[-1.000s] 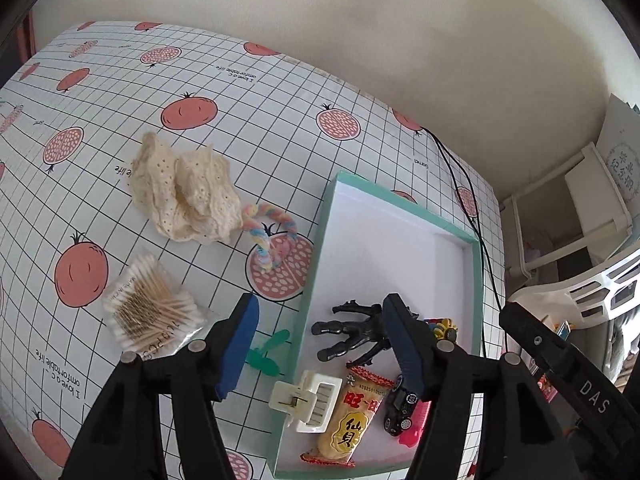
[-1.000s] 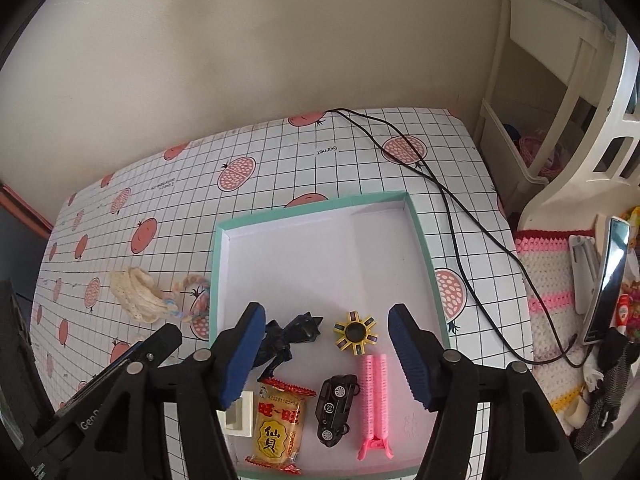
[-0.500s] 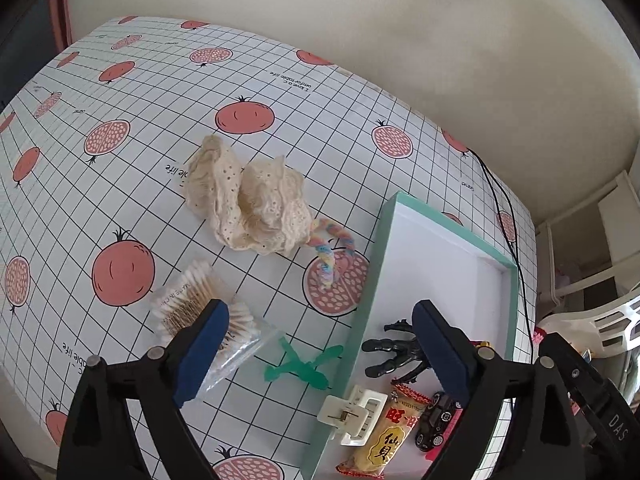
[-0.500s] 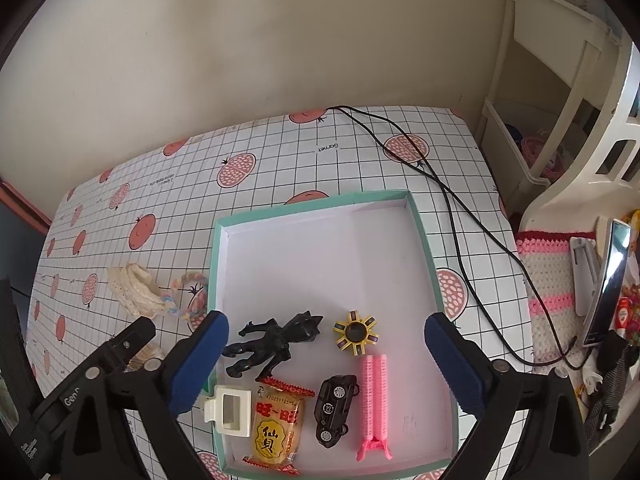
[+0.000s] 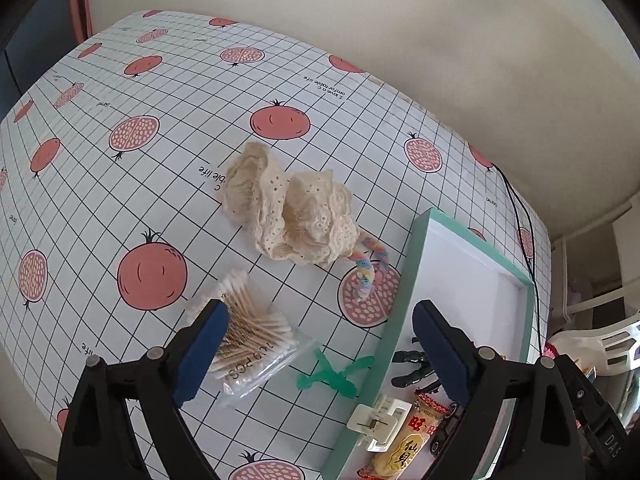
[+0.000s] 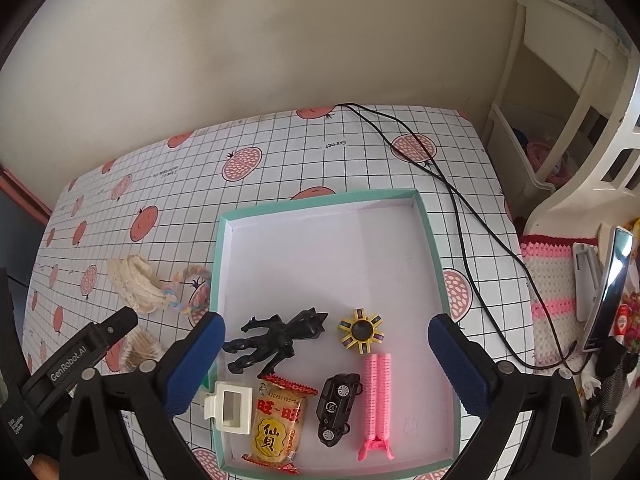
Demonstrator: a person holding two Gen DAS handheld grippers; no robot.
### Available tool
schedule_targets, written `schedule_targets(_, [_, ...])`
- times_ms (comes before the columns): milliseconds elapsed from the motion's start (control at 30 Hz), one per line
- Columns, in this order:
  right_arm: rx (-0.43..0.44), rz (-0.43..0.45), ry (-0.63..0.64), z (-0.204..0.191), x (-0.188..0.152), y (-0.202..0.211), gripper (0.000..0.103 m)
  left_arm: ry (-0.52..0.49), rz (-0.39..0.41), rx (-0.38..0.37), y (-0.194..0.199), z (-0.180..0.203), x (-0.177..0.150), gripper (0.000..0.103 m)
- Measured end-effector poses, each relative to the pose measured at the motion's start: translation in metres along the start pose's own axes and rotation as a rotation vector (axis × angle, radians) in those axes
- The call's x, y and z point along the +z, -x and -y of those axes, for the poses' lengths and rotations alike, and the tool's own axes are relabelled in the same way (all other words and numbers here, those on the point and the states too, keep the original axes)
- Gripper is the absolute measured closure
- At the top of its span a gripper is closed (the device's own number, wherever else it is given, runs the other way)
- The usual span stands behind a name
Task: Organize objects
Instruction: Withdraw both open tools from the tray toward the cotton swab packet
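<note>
Both my claws gape wide, gripping nothing. My left claw (image 5: pixel 316 354) hovers over the cotton swab bag (image 5: pixel 250 344) on the desk (image 5: pixel 160 92), at 9 o'clock from the teal box (image 6: pixel 436 276); I judge it the next pickup. Only my right claw (image 6: pixel 326 360) view shows the box's pink roller (image 6: pixel 376 400).

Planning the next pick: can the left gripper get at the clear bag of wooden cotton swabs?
Probably yes. The left gripper is open, the clear bag of wooden cotton swabs lies flat on the table by its left finger, nothing on top.
</note>
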State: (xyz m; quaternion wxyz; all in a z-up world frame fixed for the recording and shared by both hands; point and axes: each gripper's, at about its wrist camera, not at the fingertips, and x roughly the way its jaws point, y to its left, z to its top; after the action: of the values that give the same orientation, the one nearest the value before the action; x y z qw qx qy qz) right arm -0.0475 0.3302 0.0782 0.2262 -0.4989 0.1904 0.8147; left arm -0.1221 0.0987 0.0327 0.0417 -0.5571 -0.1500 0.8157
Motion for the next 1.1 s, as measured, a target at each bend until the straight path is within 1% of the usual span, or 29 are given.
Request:
schedule_targets(233, [-0.003,0.001,0.014,-0.005,0.000,0.001,0.000,0.000,-0.025,-0.011,-0.001,-0.006,0.004,0.009])
schedule_targets(400, [-0.002,0.000,0.035,-0.012,-0.001,0.001,0.000,0.004,-0.069,-0.035,-0.004,-0.016,0.008,0.009])
schedule_targets(500, [-0.001,-0.005,0.054,-0.020,-0.002,-0.001,0.000,0.005,-0.091,-0.036,-0.006,-0.023,0.011,0.009])
schedule_targets(667, [-0.008,-0.024,0.097,-0.037,-0.005,-0.008,0.000,0.021,-0.130,-0.024,-0.012,-0.040,0.015,0.009])
schedule_targets(767, [0.004,-0.043,0.129,-0.050,-0.007,-0.015,0.000,0.029,-0.161,-0.022,-0.018,-0.050,0.014,0.009])
schedule_targets(933, [0.019,-0.086,0.200,-0.076,-0.014,-0.030,0.000,0.033,-0.227,-0.022,-0.031,-0.061,0.009,0.009])
schedule_targets(1100, [0.011,-0.105,0.230,-0.088,-0.019,-0.038,0.000,0.027,-0.272,0.001,-0.045,-0.067,0.003,0.009])
